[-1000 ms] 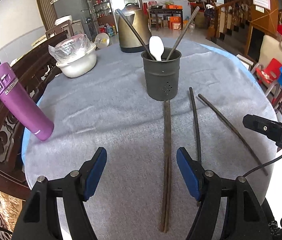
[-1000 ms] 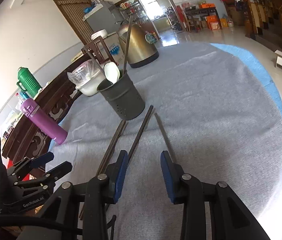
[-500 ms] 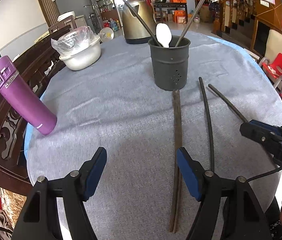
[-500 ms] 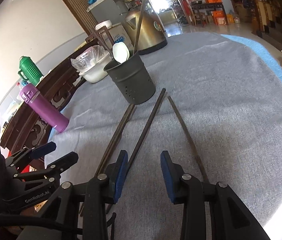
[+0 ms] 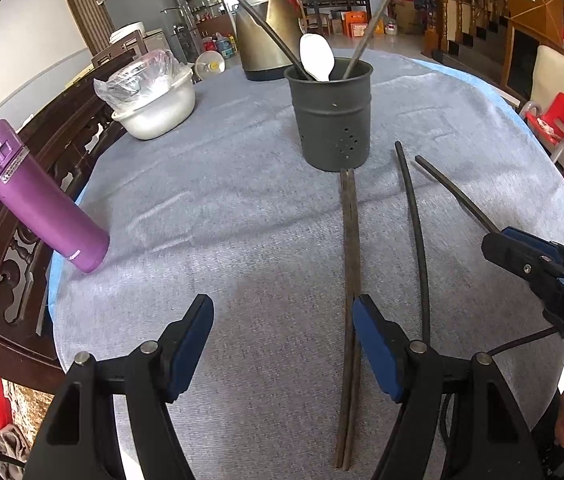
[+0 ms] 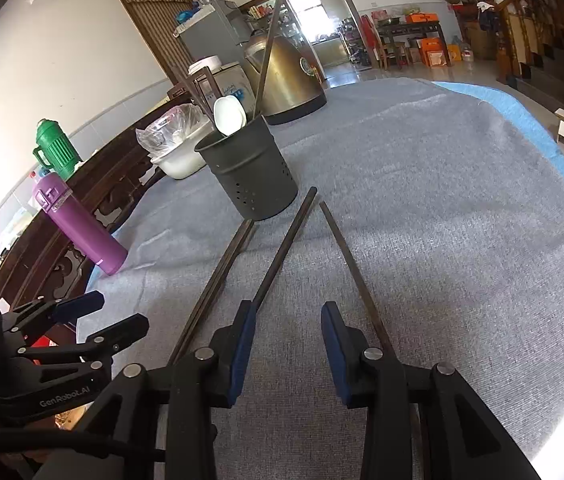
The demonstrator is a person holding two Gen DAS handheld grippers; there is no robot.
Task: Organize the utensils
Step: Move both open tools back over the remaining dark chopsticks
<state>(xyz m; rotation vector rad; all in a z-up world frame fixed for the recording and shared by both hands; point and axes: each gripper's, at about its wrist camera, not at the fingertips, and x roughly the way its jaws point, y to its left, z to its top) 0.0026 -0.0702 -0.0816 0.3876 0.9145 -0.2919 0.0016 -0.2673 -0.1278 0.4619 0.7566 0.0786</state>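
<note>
Four chopsticks [image 5: 349, 248] lie on the desk [image 5: 222, 208] before the holder [image 5: 331, 116]. Left gripper [image 5: 283, 332] jaws gape, empty, beside the pair; right gripper [image 6: 286, 334] jaws apart between two singles.

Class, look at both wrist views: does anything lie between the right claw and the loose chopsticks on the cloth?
Nothing visible does. The right claw is open over bare cloth, with one chopstick at its left finger and another chopstick at its right.
</note>
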